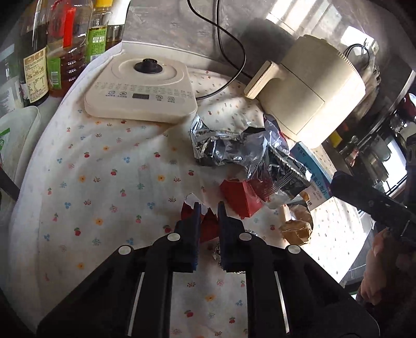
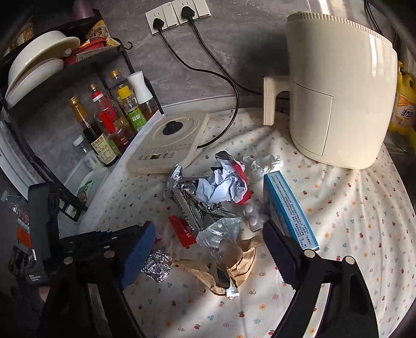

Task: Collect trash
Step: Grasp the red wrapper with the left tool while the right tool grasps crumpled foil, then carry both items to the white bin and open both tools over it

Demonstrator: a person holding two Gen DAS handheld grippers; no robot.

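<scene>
Left gripper [image 1: 209, 208] sits bottom center of its view, jaws nearly closed with a torn red wrapper [image 1: 206, 223] pinched between the blue pads, right down at the flowered tablecloth [image 1: 109, 182]. Just behind it, toward the right, there's a small red box [image 1: 240, 197], and under the right pad a bit of crumpled foil peeks out.

In the right wrist view, the right gripper [image 2: 208, 241] is spread wide open, holding nothing, with the trash pile sitting between its fingers. Nearest in that view, lower center, is a foil ball [image 2: 157, 265] just beside the left blue pad, then crumpled brown paper [image 2: 234, 267] with a shiny silver wrapper [image 2: 221, 231] on top of it. A bit further up the frame are a red strip of packaging [image 2: 180, 230], a blister pack of white pills [image 2: 253, 217], and a blue and white medicine box [image 2: 288, 210] touching the right finger. Above those, mid frame, a crumpled white and red paper [image 2: 226, 184] sits on a flattened silver bag [image 2: 182, 192], with a wad of white tissue [image 2: 262, 163] beside it.

Further back, the cream kettle base [image 2: 169, 140] is center left and the big cream air fryer [image 2: 338, 91] is upper right. Sauce bottles [image 2: 109, 122] line the left edge, with bowls on a rack [image 2: 39, 57] above them, and two plugs in the wall sockets [image 2: 176, 13] up top.
</scene>
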